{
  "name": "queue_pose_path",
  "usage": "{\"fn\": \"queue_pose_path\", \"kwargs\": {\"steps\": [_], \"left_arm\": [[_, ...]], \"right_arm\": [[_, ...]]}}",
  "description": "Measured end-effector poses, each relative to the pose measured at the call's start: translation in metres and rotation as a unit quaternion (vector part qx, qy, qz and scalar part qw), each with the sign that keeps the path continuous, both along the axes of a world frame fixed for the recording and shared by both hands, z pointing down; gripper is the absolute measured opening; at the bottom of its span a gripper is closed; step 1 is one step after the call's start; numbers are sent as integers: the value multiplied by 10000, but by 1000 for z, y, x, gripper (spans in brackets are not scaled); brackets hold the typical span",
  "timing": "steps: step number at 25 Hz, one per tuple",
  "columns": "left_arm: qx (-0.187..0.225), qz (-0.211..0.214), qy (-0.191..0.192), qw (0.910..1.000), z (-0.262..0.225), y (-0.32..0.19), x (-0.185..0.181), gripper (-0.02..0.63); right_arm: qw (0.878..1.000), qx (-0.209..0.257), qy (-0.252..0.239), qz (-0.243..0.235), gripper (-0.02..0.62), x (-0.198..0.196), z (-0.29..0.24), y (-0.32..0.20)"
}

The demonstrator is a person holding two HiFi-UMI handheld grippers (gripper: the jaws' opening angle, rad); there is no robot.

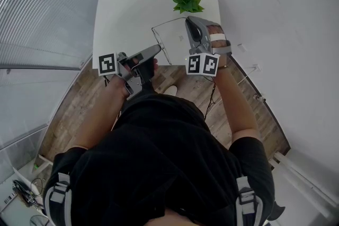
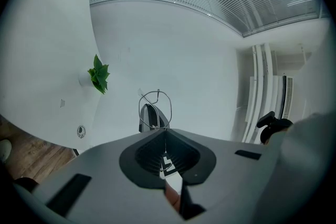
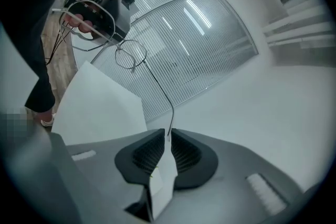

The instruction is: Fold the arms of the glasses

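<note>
The glasses (image 1: 157,39) are a thin wire pair, held in the air above the near edge of the white table (image 1: 127,8). My left gripper (image 1: 157,49) is shut on the frame; in the left gripper view a round lens rim (image 2: 155,106) stands just beyond its closed jaws (image 2: 164,134). In the right gripper view one long arm (image 3: 157,84) runs from the lens rims (image 3: 130,55) down into my right gripper (image 3: 169,136). Its jaws stand a narrow gap apart with the arm's tip between them, and I see no pad pressing on it. My right gripper (image 1: 188,20) is to the right of the glasses.
A small green potted plant (image 1: 186,1) stands at the table's far side. Wooden floor (image 1: 185,87) shows below the table's near edge, with white walls and slatted blinds (image 3: 178,23) around. The person's body fills the lower part of the head view.
</note>
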State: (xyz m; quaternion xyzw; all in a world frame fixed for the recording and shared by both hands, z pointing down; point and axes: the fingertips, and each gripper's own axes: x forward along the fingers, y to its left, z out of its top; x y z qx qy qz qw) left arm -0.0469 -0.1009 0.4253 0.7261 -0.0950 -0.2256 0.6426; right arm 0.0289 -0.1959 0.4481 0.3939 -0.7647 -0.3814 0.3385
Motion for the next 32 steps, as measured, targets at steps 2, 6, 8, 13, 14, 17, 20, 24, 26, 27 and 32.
{"fn": "queue_pose_path", "kwargs": {"steps": [2,6,8,13,14,17,20,24,26,27,32], "left_arm": [[-7,-17,-10,10000,0,-1,-1,11],[-17,-68,-39,10000,1,-3,-2,11],[-23,-102,-60,9999,3,-4,-2,11],[-35,-148,-85,9998,4,-5,-5,11],[-35,-157,-99,9998,5,-5,-5,11],[-48,-192,-114,9997,5,-5,-9,11],[-38,-234,-126,9996,5,-6,-13,11],[-20,-298,-155,9994,7,-8,-9,11],[-12,-325,-159,9993,7,-8,-10,11],[-15,-340,-160,9993,6,-8,-11,11],[-35,-403,-136,9991,3,-13,-27,11]], "right_arm": [[10000,-11,6,-11,48,-1,-1,1],[10000,-18,11,-32,48,-1,-1,4],[10000,-16,5,-42,46,0,0,6],[10000,-38,-28,-54,46,-2,0,12],[10000,-48,-38,-52,46,-2,1,13],[10000,-64,-33,-66,46,-5,2,18],[9999,-63,-26,-106,46,-9,1,23],[9999,-31,-54,-146,46,-4,3,30],[9998,-22,-62,-164,46,-5,2,33],[9998,-19,-65,-171,46,-5,1,34],[9997,-29,-83,-207,44,-21,-6,38]]}}
